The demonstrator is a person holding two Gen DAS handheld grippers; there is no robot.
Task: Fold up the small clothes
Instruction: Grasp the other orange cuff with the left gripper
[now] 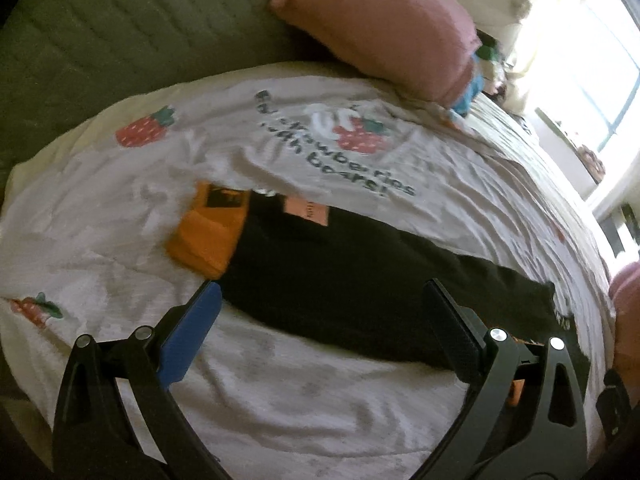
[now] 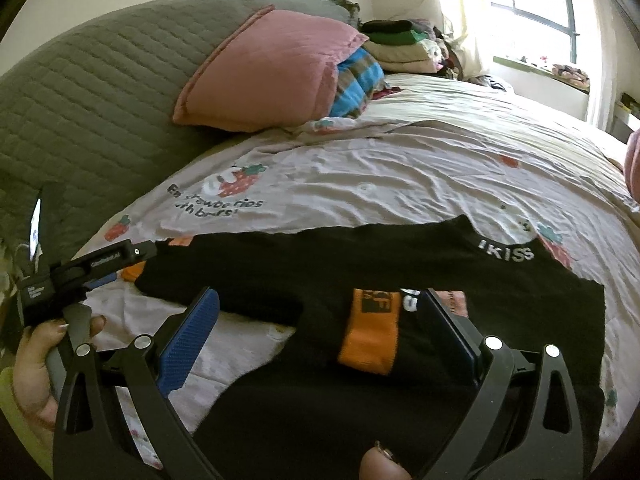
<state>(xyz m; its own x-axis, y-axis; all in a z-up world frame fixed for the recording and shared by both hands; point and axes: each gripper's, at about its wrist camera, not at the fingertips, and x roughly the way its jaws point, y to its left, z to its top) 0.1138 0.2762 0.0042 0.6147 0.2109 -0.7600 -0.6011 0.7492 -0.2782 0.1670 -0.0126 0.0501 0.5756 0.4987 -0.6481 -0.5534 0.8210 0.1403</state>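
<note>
The black garment (image 2: 360,272) lies spread on the strawberry-print bedsheet (image 2: 400,184), its "IKISS" collar band toward the far right and an orange cuff (image 2: 370,340) folded in over the near middle; a second orange cuff (image 1: 208,232) sticks out at the left end. Your right gripper (image 2: 320,316) hangs over that near cuff with jaws spread wide and nothing between them; your left gripper (image 1: 322,308) is just as wide and empty, above the garment's near edge. If you're folding next, pinch only the top layer at an edge, both ends together, and carry it across level so the tucked sleeve stays flat. The left view is motion-blurred, so you can't tell whether either finger touches cloth. The garment's near hem is cut off behind the right gripper, and how many layers lie under the cuff is hidden. Beyond, a pink pillow (image 2: 260,68) rests against the grey headboard (image 2: 92,80).
</note>
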